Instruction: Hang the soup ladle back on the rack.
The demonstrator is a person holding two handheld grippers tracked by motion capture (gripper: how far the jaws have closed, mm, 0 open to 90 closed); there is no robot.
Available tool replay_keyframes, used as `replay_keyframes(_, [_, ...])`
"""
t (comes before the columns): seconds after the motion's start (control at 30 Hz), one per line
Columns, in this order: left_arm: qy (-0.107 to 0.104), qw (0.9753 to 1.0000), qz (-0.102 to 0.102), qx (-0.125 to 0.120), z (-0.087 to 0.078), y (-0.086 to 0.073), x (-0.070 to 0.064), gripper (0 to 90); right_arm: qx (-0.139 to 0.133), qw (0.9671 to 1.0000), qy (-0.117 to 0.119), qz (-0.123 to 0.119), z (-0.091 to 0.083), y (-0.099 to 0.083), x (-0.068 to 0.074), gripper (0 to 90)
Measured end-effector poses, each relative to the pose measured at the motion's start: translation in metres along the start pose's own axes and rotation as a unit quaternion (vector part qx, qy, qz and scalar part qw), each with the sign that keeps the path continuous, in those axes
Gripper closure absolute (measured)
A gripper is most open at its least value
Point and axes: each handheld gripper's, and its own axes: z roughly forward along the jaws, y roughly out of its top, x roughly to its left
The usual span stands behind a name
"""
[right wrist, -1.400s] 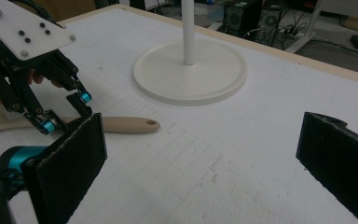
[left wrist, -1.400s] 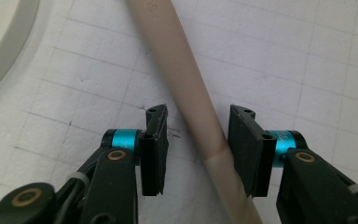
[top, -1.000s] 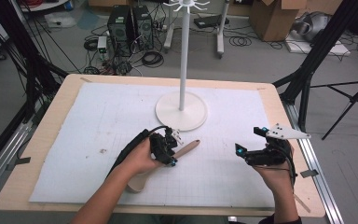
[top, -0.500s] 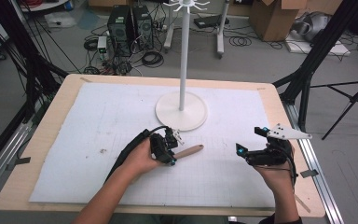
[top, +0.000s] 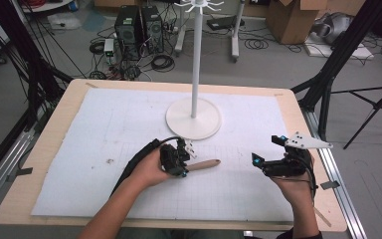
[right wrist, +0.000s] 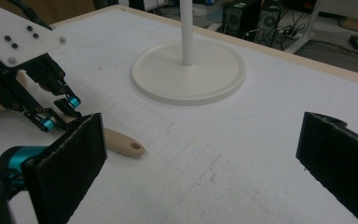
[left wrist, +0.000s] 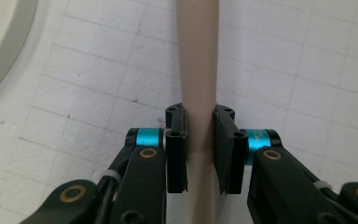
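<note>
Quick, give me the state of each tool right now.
Left tool: closed on the beige handle, which lies on the white mat.
Right tool: open, holding nothing.

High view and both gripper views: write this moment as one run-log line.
left gripper: shut on beige handle | right gripper: open, holding nothing | handle: lying on white mat | white stand: upright behind

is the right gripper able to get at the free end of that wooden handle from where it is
Probably yes: the right gripper is open and bare mat lies between it and the handle's free end; the left gripper clamps farther along.
</note>
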Motion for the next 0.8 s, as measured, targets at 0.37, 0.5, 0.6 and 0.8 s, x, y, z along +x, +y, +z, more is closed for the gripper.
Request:
replay_keyframes(0.37, [0.005, 0.9969, -0.009, -0.078, -0.035, -0.007, 0.004, 76.1, 0.001, 1.0, 0.0, -0.002, 0.001, 0.0, 0.001, 0.2])
replay_keyframes(0.5, [0.005, 0.9952, -0.003, -0.098, -0.049, -0.006, 0.005, 76.2, 0.003, 1.0, 0.001, 0.001, 0.001, 0.0, 0.002, 0.2])
replay_keyframes(0.6, [0.006, 0.9939, -0.003, -0.11, -0.057, -0.005, 0.006, 76.2, 0.002, 1.0, 0.0, -0.002, 0.001, 0.0, 0.001, 0.2])
replay_keyframes(0.8, [0.003, 0.9896, -0.009, -0.144, -0.075, -0.008, 0.012, 76.1, 0.002, 1.0, 0.002, 0.0, 0.001, 0.0, 0.001, 0.2])
